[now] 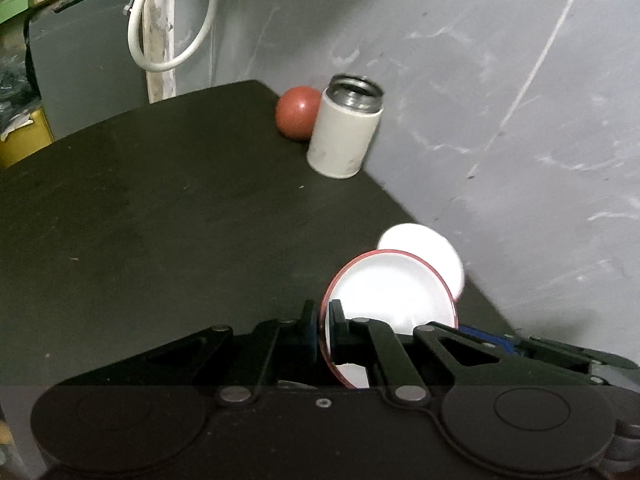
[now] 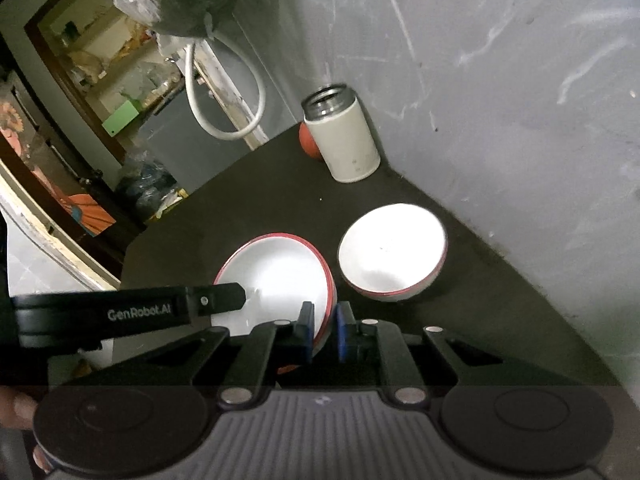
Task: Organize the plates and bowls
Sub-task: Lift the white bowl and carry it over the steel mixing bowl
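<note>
The dark table (image 2: pixel 460 320) is bearing everything beside the grey wall (image 2: pixel 520 80). Both grippers are clamping the red-rimmed bowl (image 2: pixel 276 276) by opposite rim edges: the left gripper (image 1: pixel 322 332) and right gripper (image 2: pixel 324 330). A second bowl (image 2: pixel 392 252) is sitting just beside it, the white canister (image 2: pixel 344 140) and red ball (image 1: pixel 298 111) farther back.

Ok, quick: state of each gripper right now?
Left gripper: closed on the red-rimmed bowl's rim.
Right gripper: closed on the same bowl's opposite rim.
</note>
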Demonstrator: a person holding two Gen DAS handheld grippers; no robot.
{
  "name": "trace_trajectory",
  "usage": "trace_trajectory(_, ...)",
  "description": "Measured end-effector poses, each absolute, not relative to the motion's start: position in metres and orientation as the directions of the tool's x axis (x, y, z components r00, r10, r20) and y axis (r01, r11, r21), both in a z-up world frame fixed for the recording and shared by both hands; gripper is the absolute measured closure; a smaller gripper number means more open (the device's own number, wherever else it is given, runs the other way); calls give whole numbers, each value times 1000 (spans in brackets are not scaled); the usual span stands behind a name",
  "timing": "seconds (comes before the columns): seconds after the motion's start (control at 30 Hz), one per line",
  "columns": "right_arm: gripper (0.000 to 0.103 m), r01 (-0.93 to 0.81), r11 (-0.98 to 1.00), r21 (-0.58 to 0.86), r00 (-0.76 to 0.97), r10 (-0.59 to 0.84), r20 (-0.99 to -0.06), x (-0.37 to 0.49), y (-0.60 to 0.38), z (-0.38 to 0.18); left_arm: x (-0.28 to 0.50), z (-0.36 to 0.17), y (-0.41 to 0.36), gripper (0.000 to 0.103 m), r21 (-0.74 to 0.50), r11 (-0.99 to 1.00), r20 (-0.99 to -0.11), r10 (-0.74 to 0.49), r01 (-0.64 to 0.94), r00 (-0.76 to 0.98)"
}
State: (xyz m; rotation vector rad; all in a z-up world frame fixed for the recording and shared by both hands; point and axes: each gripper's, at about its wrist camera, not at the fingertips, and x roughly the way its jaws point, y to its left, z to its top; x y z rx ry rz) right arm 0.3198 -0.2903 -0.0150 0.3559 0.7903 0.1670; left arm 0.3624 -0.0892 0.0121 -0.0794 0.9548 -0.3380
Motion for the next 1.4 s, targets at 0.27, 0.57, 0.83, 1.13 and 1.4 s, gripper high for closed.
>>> trace_trajectory(0.27, 90, -10, 929, 371, 699, 272, -662, 277, -317, 2, 326, 35, -121, 98, -198, 930, -763, -344, 309, 547)
trace_trajectory(0.57, 89, 19, 934, 356, 658, 257, -708, 239, -343, -5, 297, 30, -153, 97, -193, 900, -791, -379, 392, 481)
trace_trajectory(0.83, 89, 27, 938, 346, 637, 251, -729, 218, -357, -7, 280, 13, -165, 97, -202, 885, -825, -384, 420, 414)
trace_trajectory(1.13, 89, 17, 945, 326, 605, 249, -756, 214, -359, -11, 266, 1, -169, 97, -205, 879, -864, -369, 430, 342)
trace_trajectory(1.4, 89, 15, 950, 313, 589, 245, -770, 216, -357, -14, 263, -4, -173, 97, -195, 881, -891, -342, 430, 297)
